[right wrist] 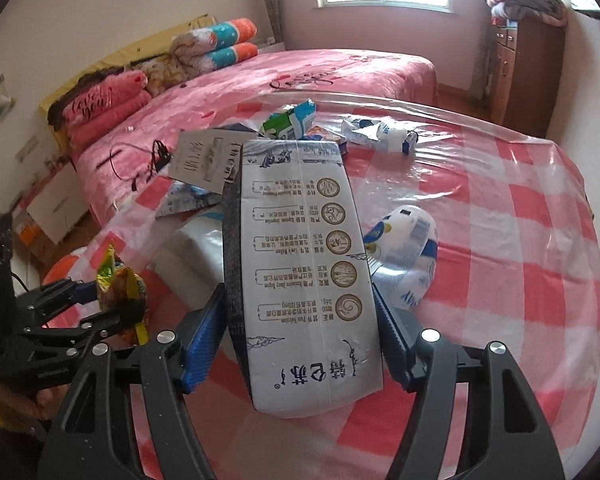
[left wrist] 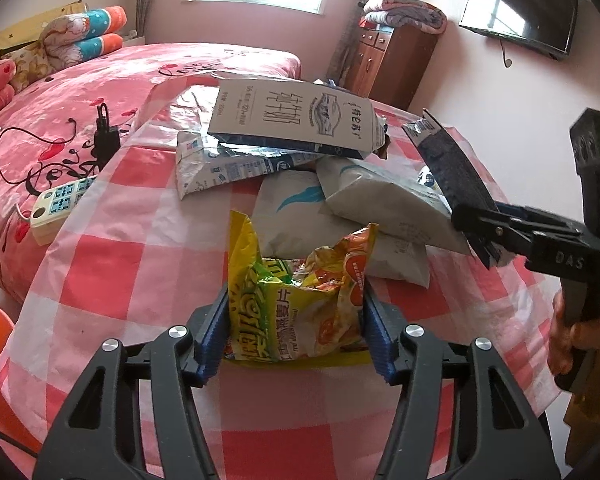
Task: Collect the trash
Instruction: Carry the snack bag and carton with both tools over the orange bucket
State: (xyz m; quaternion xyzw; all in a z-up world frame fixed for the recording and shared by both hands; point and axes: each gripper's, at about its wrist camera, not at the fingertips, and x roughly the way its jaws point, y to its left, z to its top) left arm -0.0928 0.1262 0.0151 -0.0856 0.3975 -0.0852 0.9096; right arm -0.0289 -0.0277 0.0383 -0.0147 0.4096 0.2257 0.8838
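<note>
Left gripper (left wrist: 296,320) clamped on yellow snack bag (left wrist: 296,312); right gripper (right wrist: 300,344) clamped on flattened milk carton (right wrist: 304,272).

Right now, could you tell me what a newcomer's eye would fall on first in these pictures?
Probably the flattened white and navy milk carton, clamped lengthwise in the right gripper above the red-and-white checked tablecloth. Next, the crumpled yellow snack bag pinched in the left gripper near the table's front edge. Behind them, a pile of flattened white cartons lies mid-table.

Both tongs (left wrist: 296,324) (right wrist: 300,344) clamped, angled downward
</note>
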